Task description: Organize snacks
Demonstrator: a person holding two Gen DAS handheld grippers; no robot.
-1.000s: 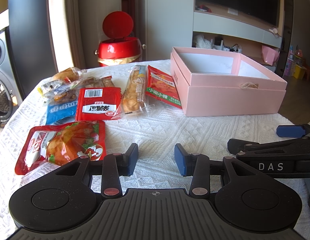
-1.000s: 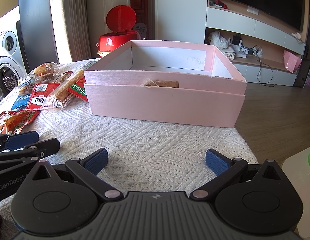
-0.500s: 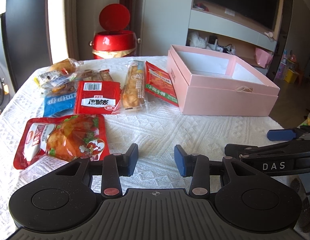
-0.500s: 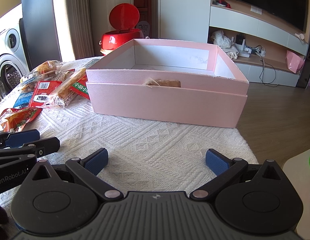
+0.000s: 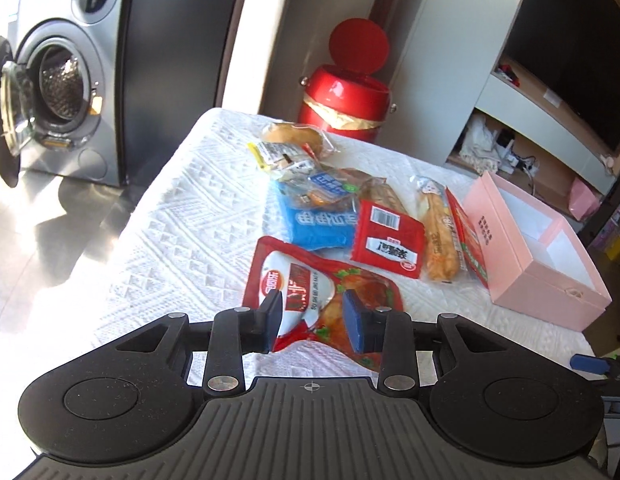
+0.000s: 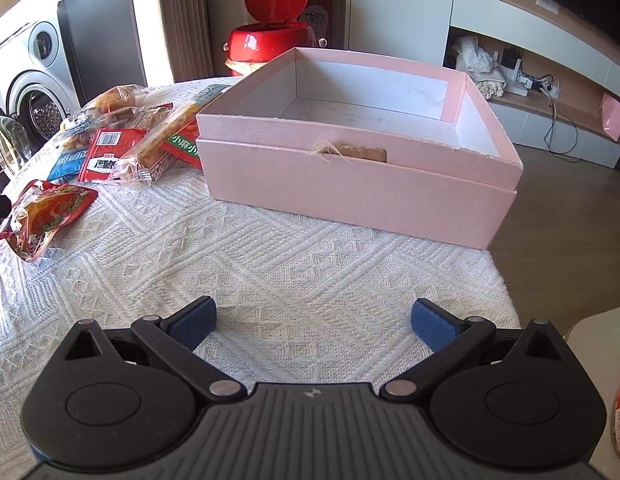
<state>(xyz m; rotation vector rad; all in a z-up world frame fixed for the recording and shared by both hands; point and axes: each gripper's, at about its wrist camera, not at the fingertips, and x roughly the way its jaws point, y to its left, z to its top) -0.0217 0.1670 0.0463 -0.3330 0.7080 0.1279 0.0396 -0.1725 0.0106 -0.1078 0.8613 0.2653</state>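
White woven tablecloth [image 6: 310, 248], pink box [image 6: 350, 172] empty; left gripper [image 5: 312, 320] jaws closing around red chicken pouch [image 5: 322, 280] well left of box, not yet pinching—grab near edge squarely; right gripper [image 6: 312, 320] spread, empty.

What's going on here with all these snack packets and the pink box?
A person is sorting snacks with a handheld gripper in each hand. The left gripper is closing around the large red pouch, whose near end looks lifted off the white tablecloth; whether the pads already grip it is unclear. The other packets lie in a cluster beside the open pink box, where no snacks are visible. The right gripper hangs open over bare cloth before the box, holding nothing.
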